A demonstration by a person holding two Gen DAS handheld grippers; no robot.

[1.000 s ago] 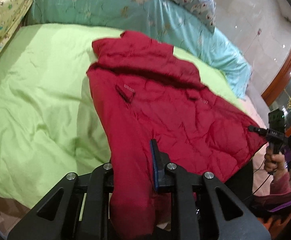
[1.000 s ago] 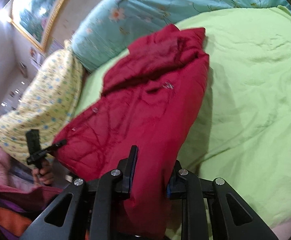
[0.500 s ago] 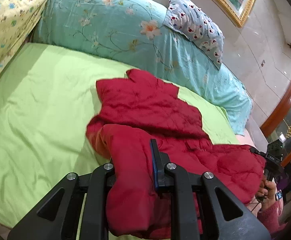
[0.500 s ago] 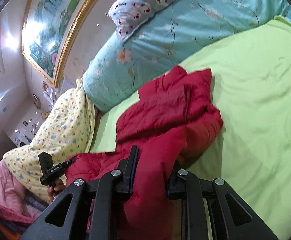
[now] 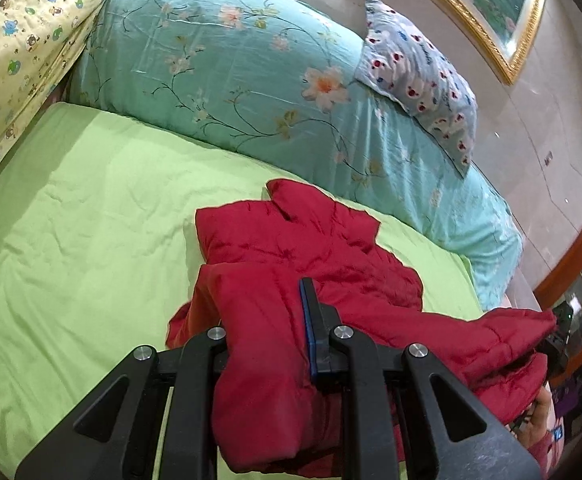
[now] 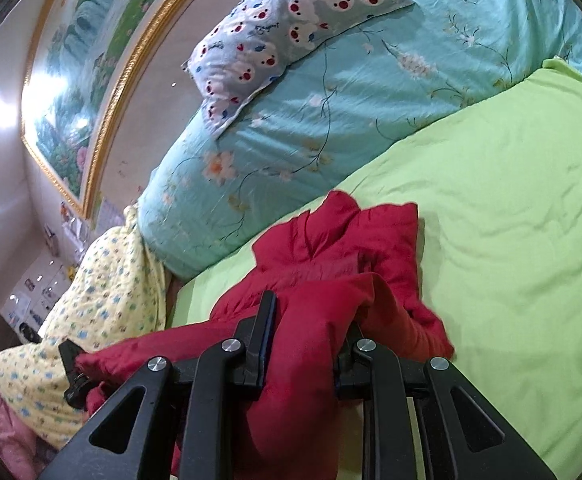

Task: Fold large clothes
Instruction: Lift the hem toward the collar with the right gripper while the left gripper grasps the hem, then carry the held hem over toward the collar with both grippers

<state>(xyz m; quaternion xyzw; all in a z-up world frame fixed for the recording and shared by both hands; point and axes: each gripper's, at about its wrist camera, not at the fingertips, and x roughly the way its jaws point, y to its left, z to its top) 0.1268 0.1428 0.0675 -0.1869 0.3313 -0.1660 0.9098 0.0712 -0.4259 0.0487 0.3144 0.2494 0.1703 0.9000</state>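
A red quilted jacket (image 5: 315, 248) lies on the green bed sheet (image 5: 83, 216), its collar end toward the pillows. My left gripper (image 5: 267, 320) is shut on one corner of the jacket's near hem, with cloth bunched between the fingers. My right gripper (image 6: 311, 320) is shut on the other hem corner of the jacket (image 6: 343, 248). The held hem is lifted and doubled over toward the collar end. Each gripper shows in the other's view at the far hem corner: the right one (image 5: 559, 328), the left one (image 6: 71, 364).
A large teal floral duvet (image 5: 231, 64) is piled at the head of the bed with a small bear-print pillow (image 5: 423, 80) on it. A yellow patterned blanket (image 6: 91, 308) lies at one side. A framed painting (image 6: 87, 68) hangs on the wall.
Both grippers have lifted the near hem and carried it forward toward the pillows. The jacket, spread out flat a second ago, is now doubled over on itself.
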